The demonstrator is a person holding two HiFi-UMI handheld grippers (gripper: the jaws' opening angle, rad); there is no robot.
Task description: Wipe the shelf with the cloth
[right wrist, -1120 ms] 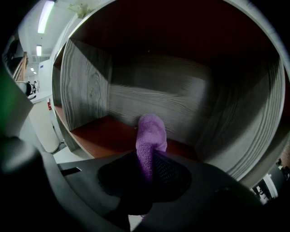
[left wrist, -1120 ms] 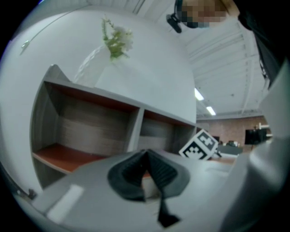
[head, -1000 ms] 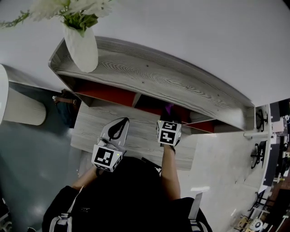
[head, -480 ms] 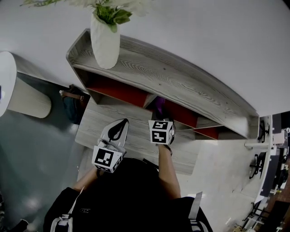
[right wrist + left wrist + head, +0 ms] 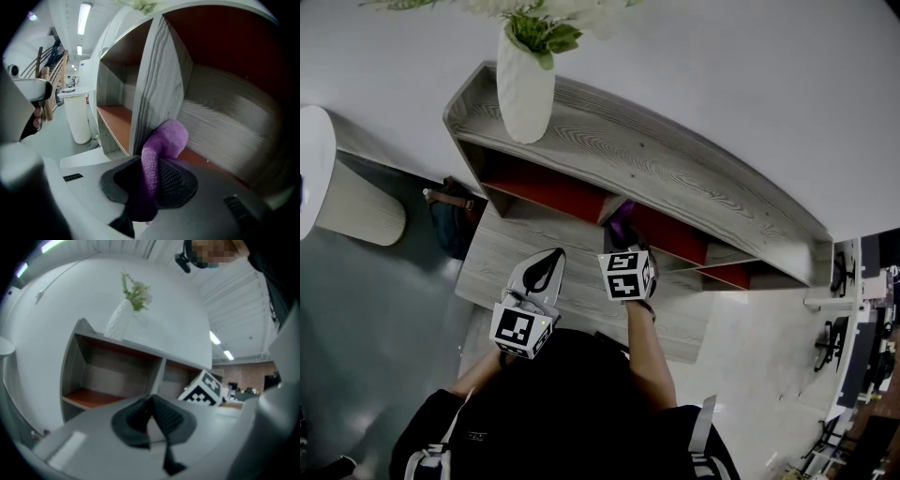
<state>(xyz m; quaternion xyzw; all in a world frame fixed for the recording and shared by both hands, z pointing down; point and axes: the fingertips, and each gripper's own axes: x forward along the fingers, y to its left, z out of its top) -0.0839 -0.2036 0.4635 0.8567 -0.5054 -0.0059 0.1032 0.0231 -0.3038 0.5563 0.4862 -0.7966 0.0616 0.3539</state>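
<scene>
Where the cloth sits: the purple cloth (image 5: 157, 159) is pinched in the right gripper (image 5: 150, 183), its free end against the foot of the divider (image 5: 154, 84), at the mouth of the compartment to that divider's right.
Cloth, handling: judged soft, light and limp, with a nubbly weave that should drag rather than slide. It bunches into a rounded wad where it meets the wood. The present hold, low on the bundle with the wad left free beyond the jaws, looks right for wiping.
Cloth, axis: its long axis runs along the jaws, near to far, and the rounded end points at the shelf (image 5: 675, 169), leaning slightly right.
Right gripper: jaws closed on the cloth, the fabric filling the gap between the pads.
Divider: an upright grey board with red-floored compartments on either side.
Left gripper (image 5: 152, 420): jaws pressed together at the tips, holding nothing. It hangs near and to the left of the right gripper, over the lower board and well short of the compartments.
Vase (image 5: 525, 89): white, with greenery, upright at the left end of the top board, well apart from the cloth.
</scene>
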